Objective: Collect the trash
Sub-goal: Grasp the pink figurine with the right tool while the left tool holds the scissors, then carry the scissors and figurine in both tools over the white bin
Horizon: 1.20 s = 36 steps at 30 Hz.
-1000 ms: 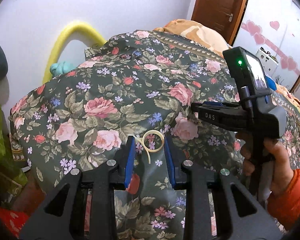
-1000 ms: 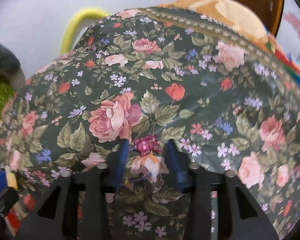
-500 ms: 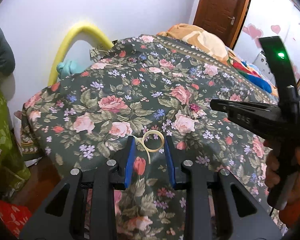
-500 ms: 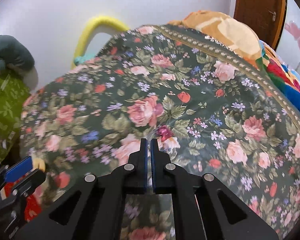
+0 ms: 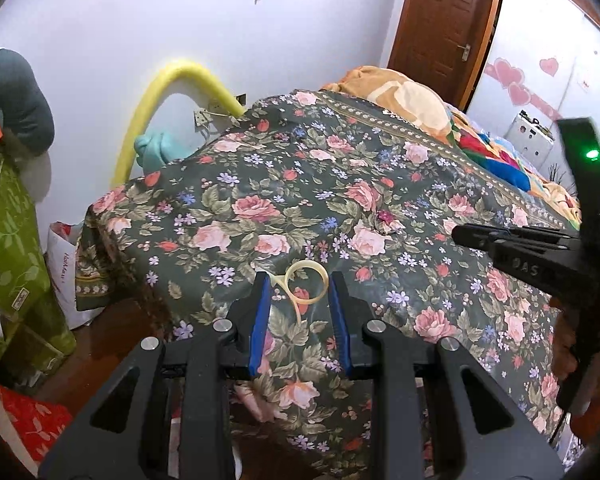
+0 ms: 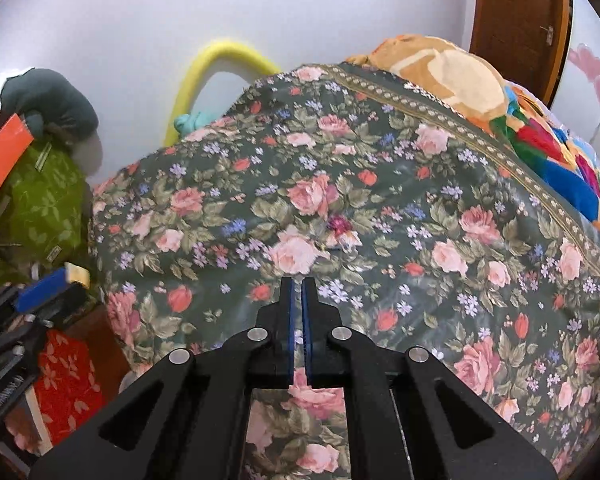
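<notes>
A bedroom with a white wall point(image 5: 120, 40) and a bed point(image 5: 380, 184) under a dark floral cover.
A pale yellow plastic loop point(image 5: 305, 282) sits between the tips of the left gripper point(image 5: 299, 300), pinched against the left pad by its tail, above the cover near the bed's foot edge; the jaws stand partly apart, the loop touching both pads. A crumpled magenta and white wrapper point(image 6: 342, 232) lies on the cover toward the bed's middle, well apart from the right gripper point(image 6: 298, 312), whose jaws are opening from a narrow slit with nothing between them. A hand point(image 5: 568, 344) holds the right gripper at the right edge of the left view. A yellow foam tube point(image 5: 156, 104) arches against the wall past the bed's far corner.
</notes>
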Each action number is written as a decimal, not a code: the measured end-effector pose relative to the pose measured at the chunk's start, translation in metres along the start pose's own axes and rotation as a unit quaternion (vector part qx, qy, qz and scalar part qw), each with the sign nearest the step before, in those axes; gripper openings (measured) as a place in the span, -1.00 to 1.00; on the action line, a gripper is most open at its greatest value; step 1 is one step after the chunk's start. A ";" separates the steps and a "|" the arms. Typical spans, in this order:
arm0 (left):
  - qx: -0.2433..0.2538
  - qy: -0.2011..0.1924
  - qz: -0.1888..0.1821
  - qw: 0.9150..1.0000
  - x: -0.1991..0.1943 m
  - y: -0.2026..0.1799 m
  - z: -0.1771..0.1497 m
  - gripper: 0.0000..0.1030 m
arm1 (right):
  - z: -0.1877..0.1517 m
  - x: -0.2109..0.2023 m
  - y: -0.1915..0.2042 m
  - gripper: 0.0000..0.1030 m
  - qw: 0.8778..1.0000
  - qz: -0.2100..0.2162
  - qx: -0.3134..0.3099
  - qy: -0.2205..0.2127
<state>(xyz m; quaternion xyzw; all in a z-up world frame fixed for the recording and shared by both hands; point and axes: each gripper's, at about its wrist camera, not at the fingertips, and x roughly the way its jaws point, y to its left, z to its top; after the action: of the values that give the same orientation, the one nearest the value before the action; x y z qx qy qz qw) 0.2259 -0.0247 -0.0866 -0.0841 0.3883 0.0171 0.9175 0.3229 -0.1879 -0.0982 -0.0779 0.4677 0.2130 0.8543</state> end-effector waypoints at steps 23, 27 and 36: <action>-0.033 0.008 -0.016 0.999 0.059 0.026 -0.003 -0.45 | 0.042 0.136 -0.030 -0.53 0.999 -0.023 -0.013 0.021; -0.038 0.012 -0.014 0.999 0.058 0.027 -0.004 -0.45 | 0.034 0.124 -0.023 -0.54 0.999 -0.021 -0.011 0.022; -0.030 0.013 0.009 0.999 0.022 0.031 -0.013 -0.45 | 0.017 0.041 0.019 -0.54 1.000 0.018 -0.015 -0.011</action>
<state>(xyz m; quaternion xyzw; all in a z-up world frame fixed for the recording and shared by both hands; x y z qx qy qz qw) 0.2288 0.0031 -0.1157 -0.1082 0.4005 0.0359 0.9092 0.3470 -0.1537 -0.1216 -0.0805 0.4566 0.2359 0.8541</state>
